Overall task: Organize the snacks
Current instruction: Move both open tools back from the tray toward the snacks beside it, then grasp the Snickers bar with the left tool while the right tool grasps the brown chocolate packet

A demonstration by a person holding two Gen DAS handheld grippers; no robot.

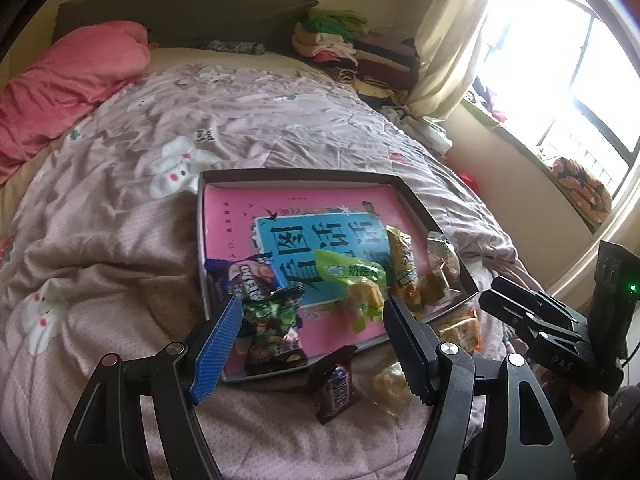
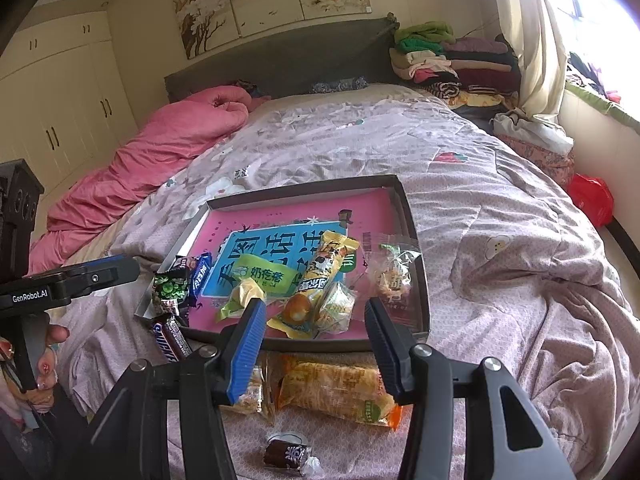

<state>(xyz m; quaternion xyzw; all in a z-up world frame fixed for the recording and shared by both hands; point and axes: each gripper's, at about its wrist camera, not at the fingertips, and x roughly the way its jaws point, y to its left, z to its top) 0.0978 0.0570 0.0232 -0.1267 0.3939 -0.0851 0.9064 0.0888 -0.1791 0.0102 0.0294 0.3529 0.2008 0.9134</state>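
Both hand-held grippers spread, empty: left (image 1: pixel 312 340), right (image 2: pixel 316 344). Orange snack pack (image 2: pixel 340 394) below the tray's (image 2: pixel 420 272) near edge: light, crinkly (slippery film); pinch mid-body.

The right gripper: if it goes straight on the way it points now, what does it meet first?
Probably the long orange snack packet lying on the quilt between its open jaws, just before the tray; depth is uncertain.

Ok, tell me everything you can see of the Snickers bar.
The Snickers bar is a small bar in a sealed, glossy brown wrapper with blue-and-white lettering and crimped ends. It lies flat and slantwise on the pinkish quilt, outside the tray, with one end at the tray's near corner by the green snack packet. No gripper touches it.
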